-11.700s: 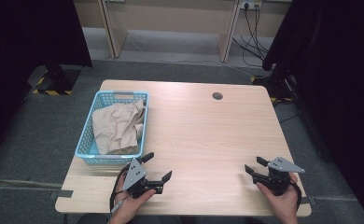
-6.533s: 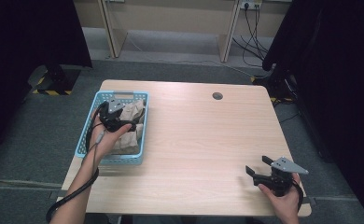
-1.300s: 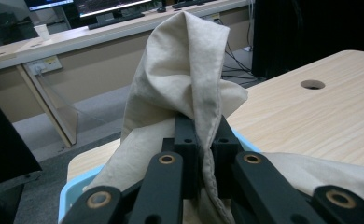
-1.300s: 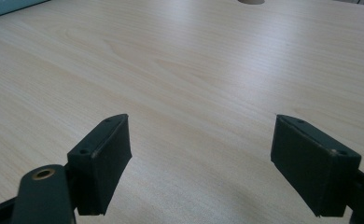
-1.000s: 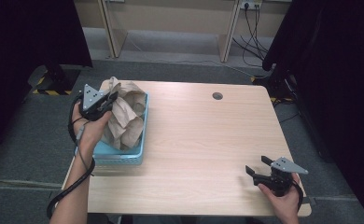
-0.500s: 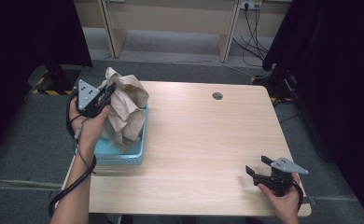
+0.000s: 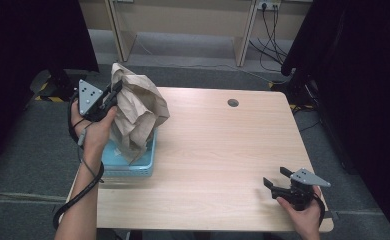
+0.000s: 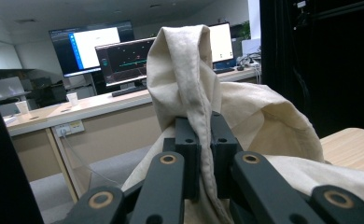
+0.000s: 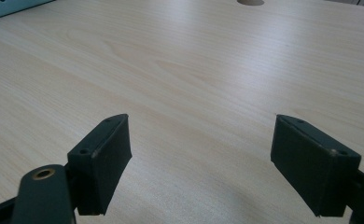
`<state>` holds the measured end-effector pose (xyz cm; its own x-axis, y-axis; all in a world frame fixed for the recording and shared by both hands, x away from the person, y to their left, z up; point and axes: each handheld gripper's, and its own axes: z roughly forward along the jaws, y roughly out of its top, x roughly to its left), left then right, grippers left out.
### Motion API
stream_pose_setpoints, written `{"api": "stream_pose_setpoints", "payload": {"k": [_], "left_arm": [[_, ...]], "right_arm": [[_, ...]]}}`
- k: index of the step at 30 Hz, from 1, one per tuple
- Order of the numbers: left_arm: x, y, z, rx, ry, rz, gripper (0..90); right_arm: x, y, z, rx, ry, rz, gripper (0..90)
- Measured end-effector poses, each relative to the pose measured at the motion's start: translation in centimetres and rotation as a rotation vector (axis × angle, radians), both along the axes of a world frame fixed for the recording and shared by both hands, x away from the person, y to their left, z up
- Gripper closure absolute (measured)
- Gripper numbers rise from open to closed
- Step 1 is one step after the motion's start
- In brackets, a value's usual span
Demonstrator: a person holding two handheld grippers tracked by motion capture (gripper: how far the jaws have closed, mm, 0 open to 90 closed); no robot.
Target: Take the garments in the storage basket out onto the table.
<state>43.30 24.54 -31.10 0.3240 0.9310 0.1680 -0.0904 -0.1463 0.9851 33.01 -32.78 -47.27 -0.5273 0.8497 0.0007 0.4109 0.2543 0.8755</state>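
Note:
A crumpled beige cloth [image 7: 135, 114] hangs lifted above the blue basket [image 7: 138, 166] at the table's left side, its lower end still down in the basket. My left gripper [image 7: 114, 94] is shut on a fold near the cloth's top, held up in a hand. In the left gripper view the two pads pinch a seam of the cloth [image 8: 189, 88], which rises above my left gripper [image 8: 203, 140]. My right gripper [image 7: 275, 179] rests low at the table's near right corner, open. Nothing lies between the jaws of my right gripper [image 9: 201, 154], just bare wood.
The light wooden table [image 7: 223, 150] has a round cable hole [image 7: 233, 103] at its far side. Dark curtains stand to the left and right. Desks with monitors [image 8: 124, 58] show behind the cloth in the left gripper view.
My left gripper has risen with the cloth, drawing more of it out of the basket. The right gripper has not moved.

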Motion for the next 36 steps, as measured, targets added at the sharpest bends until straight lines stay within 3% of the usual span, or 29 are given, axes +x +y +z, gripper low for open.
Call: {"api": "stream_pose_setpoints", "payload": {"k": [36], "left_arm": [[-0.8, 0.3, 4.1, -0.056, -0.135, 0.007, 85.3]], "right_arm": [[0.0, 0.0, 0.0, 0.005, 0.003, -0.002, 20.8]]}}
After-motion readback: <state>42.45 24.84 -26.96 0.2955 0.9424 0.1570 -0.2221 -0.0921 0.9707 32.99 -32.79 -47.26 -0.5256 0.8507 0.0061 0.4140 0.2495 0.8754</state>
